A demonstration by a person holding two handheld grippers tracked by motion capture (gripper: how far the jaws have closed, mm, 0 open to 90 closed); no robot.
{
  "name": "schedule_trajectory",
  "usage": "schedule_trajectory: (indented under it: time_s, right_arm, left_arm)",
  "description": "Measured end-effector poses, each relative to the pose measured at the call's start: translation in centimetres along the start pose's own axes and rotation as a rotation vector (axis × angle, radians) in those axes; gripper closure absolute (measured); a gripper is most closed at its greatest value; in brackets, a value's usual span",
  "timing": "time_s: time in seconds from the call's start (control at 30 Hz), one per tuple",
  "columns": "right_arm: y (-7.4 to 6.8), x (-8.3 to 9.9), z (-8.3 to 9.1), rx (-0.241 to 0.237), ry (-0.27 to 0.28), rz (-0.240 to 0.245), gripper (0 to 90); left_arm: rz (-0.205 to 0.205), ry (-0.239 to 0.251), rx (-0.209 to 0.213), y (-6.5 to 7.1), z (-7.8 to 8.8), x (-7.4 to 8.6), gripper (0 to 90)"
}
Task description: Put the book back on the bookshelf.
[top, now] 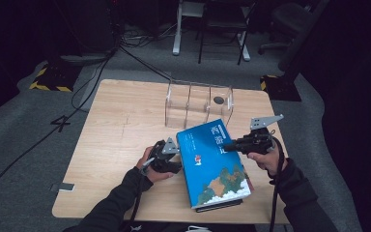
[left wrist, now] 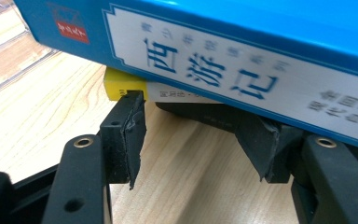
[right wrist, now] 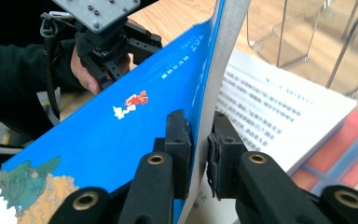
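A blue book (top: 212,164) with a white title panel lies on top of other books on the wooden table (top: 121,125). My right gripper (top: 227,146) is shut on its front cover (right wrist: 121,135) at the right edge, pads (right wrist: 179,135) pressing from both sides. The cover stands lifted, and a printed page (right wrist: 279,116) is exposed under it. My left gripper (top: 176,162) sits at the book's spine (left wrist: 223,70). Its jaws stand apart below the spine, with bare table between them (left wrist: 196,126). One pad (left wrist: 130,126) touches a yellow book (left wrist: 119,84) underneath.
A clear acrylic divider rack (top: 198,104) stands just behind the books, near the table's far edge. A red and blue cover (right wrist: 349,140) lies under the open page. A dark book edge (top: 222,205) pokes out near the table's front edge. Chairs and cables sit on the floor beyond.
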State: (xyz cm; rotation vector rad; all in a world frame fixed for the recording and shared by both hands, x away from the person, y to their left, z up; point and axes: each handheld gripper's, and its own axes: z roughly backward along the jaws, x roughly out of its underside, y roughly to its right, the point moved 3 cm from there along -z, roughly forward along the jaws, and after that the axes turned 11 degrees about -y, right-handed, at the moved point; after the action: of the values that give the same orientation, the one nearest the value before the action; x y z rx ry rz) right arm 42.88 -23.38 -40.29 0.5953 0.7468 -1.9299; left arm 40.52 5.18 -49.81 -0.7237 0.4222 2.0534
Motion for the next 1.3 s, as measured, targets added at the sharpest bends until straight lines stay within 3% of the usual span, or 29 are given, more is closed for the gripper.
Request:
schedule_trajectory:
  time_s: [0.03, 0.1, 0.27, 0.3, 0.37, 0.47, 0.63, 0.73, 0.8, 0.87, 1.03, 1.1, 1.17, 1.23, 1.3]
  right_arm:
    - [0.4, 0.2, -0.2, -0.016, -0.001, -0.028, 80.4]
    - [0.5, 0.5, -0.4, -0.020, 0.007, -0.034, 80.6]
    - [-0.5, 0.3, -0.3, 0.030, 0.059, 0.039, 82.4]
    - [-0.6, 0.3, -0.3, 0.035, 0.067, 0.043, 82.5]
    - [-0.8, 0.3, -0.2, 0.051, 0.083, 0.054, 82.7]
    - [-1.2, 0.1, -0.1, 0.073, 0.106, 0.080, 82.9]
    - [-1.6, -0.3, 0.0, 0.083, 0.120, 0.093, 83.1]
    - [-1.8, -0.4, -0.1, 0.084, 0.125, 0.100, 83.2]
    - [-1.9, -0.8, 0.0, 0.081, 0.127, 0.106, 83.2]
    - [-1.9, -1.0, -0.1, 0.080, 0.129, 0.110, 83.3]
    - [-2.0, -1.5, 0.4, 0.086, 0.154, 0.116, 83.2]
    - [-1.9, -1.8, 0.8, 0.099, 0.171, 0.118, 83.2]
    - [-1.9, -2.1, 1.1, 0.119, 0.186, 0.128, 83.2]
    - [-1.9, -2.4, 1.4, 0.125, 0.201, 0.134, 83.0]
    - [-1.9, -2.6, 1.9, 0.130, 0.218, 0.150, 82.7]
  left_arm:
    - [0.002, 0.003, -0.007, -0.1, 0.0, 0.0, 42.6]
    - [0.006, 0.003, -0.003, -0.2, 0.0, 0.0, 43.1]
    - [0.016, 0.015, 0.012, -0.8, 0.2, 0.0, 46.6]
    - [0.026, 0.024, 0.021, -1.0, 0.2, 0.1, 51.8]
    - [0.065, 0.041, 0.024, -1.5, 0.4, 0.2, 52.4]
    - [0.087, 0.049, 0.007, -2.2, 0.6, 0.1, 52.6]
    - [0.108, 0.053, 0.009, -3.0, 0.5, 0.0, 53.0]
    - [0.096, 0.065, 0.012, -3.4, 0.4, 0.0, 53.3]
    - [0.110, 0.094, 0.002, -3.7, 0.6, -0.1, 65.1]
    - [0.109, 0.114, 0.033, -3.8, 0.9, -0.1, 69.0]
    - [0.131, 0.181, 0.047, -4.2, 2.1, -1.0, 86.3]
    - [0.164, 0.224, 0.068, -4.8, 2.7, -1.8, 87.5]
    - [0.172, 0.241, 0.061, -5.5, 3.4, -2.6, 89.3]
    - [0.163, 0.253, 0.073, -6.0, 4.0, -3.4, 89.7]
    - [0.142, 0.262, 0.060, -6.2, 4.7, -4.3, 89.8]
